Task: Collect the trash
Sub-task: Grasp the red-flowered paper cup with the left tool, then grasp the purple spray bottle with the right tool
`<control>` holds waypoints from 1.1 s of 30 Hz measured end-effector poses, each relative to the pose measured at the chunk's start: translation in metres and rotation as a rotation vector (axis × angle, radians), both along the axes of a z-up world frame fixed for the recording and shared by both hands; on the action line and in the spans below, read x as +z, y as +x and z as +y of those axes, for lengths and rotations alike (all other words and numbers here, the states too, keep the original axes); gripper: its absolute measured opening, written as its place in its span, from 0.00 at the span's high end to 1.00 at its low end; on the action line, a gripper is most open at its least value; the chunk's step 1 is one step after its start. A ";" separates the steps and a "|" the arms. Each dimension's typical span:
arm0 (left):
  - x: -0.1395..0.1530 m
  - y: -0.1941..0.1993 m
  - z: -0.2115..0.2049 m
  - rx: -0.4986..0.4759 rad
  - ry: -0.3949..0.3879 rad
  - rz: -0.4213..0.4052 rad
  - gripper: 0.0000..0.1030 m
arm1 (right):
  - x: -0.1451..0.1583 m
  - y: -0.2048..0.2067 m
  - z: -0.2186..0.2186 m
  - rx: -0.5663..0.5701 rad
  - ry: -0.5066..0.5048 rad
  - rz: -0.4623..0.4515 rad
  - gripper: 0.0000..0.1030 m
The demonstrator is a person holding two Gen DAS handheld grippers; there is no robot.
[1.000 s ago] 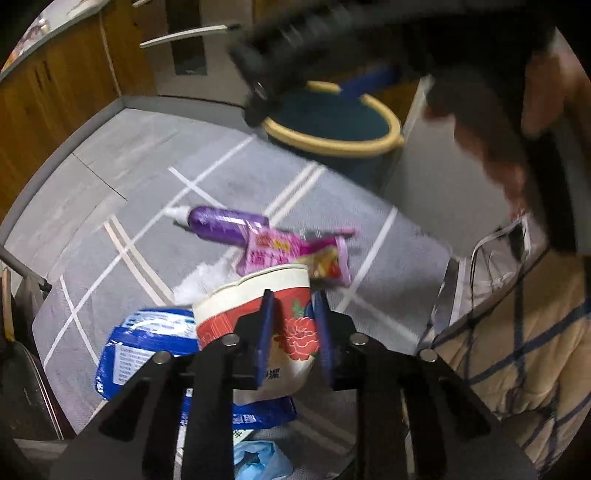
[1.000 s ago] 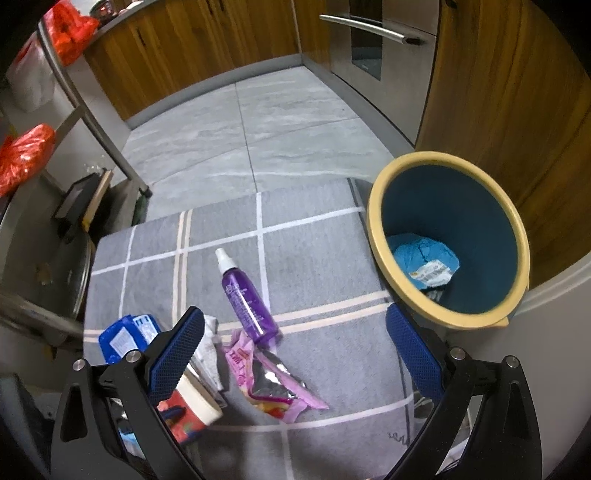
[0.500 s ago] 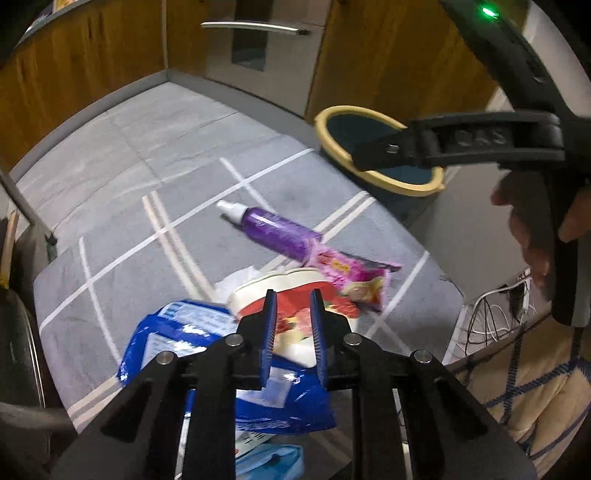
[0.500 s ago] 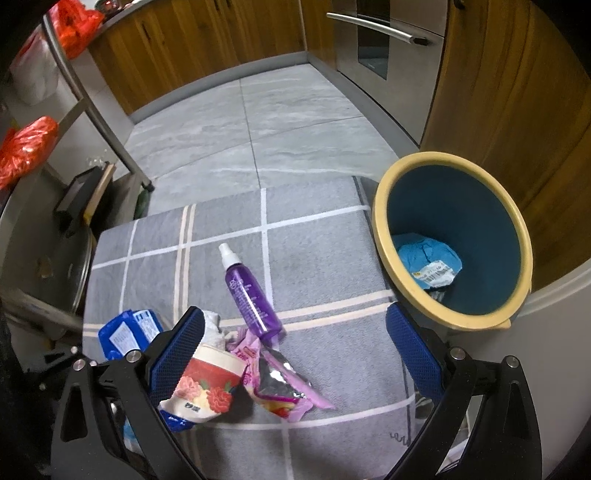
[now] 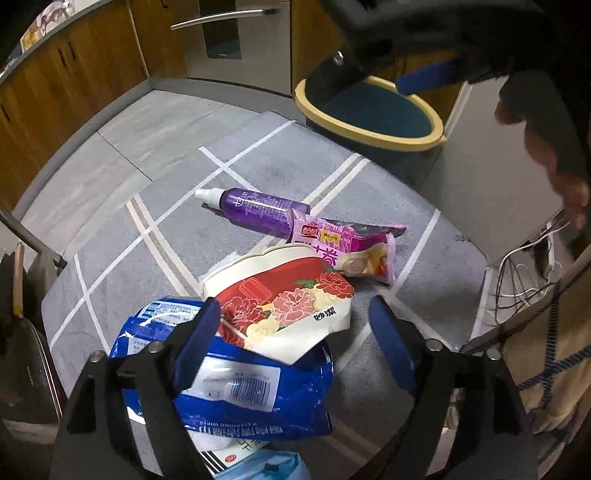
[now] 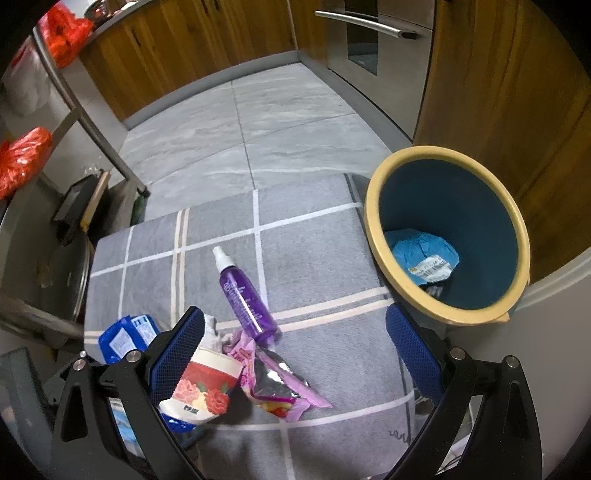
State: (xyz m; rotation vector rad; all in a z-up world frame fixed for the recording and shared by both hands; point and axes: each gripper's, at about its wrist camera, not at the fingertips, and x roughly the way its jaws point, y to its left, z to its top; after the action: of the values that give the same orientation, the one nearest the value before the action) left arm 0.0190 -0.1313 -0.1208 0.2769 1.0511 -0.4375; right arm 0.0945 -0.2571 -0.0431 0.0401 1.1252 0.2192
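A squashed red-and-white paper cup (image 5: 288, 299) with a flower print lies on its side on a blue wipes pack (image 5: 229, 376). My left gripper (image 5: 293, 314) is opening; the cup sits between its jaws and neither pad presses on it. Beyond lie a pink snack wrapper (image 5: 351, 247) and a purple spray bottle (image 5: 255, 210) on the grey mat. My right gripper (image 6: 293, 317) hangs open above the mat with nothing in it. The blue bin with a yellow rim (image 6: 373, 221) stands at the right and holds crumpled blue trash (image 6: 424, 254).
Wooden cabinets (image 6: 207, 48) and a steel appliance with a bar handle (image 6: 365, 26) line the far side. A metal rack leg (image 6: 99, 133) and red bags (image 6: 22, 158) stand at the left. White cables (image 5: 528, 273) and a person's hand (image 5: 554, 155) are at the right.
My left gripper went from shut on the cup to wide open and sank a little. The cup now rests on the blue pack. My right gripper kept still.
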 end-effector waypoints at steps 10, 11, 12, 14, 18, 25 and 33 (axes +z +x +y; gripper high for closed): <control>-0.020 -0.003 -0.016 -0.077 0.096 0.005 0.29 | 0.000 0.003 -0.008 -0.023 0.013 0.009 0.05; -0.020 -0.001 -0.015 -0.077 0.095 0.007 0.33 | 0.000 0.003 -0.008 -0.022 0.011 0.007 0.05; -0.020 0.000 -0.014 -0.074 0.094 0.004 0.36 | 0.000 0.004 -0.007 -0.020 0.009 0.006 0.05; -0.016 0.002 -0.011 -0.072 0.084 -0.005 0.51 | 0.000 0.004 -0.008 -0.018 0.006 0.004 0.05; -0.002 0.004 -0.003 -0.068 0.033 -0.025 0.70 | -0.001 0.004 -0.009 -0.023 0.010 0.012 0.05; 0.022 0.009 0.020 -0.004 -0.080 -0.040 0.80 | -0.005 0.004 -0.010 -0.031 0.013 0.035 0.05; 0.059 0.022 0.055 0.100 -0.223 -0.095 0.82 | -0.012 0.004 -0.005 -0.024 0.019 0.055 0.07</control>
State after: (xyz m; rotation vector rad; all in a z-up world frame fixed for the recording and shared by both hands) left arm 0.0405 -0.0761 -0.0621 0.0459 0.9097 -0.4431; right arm 0.0985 -0.2619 -0.0548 0.0771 1.1770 0.2091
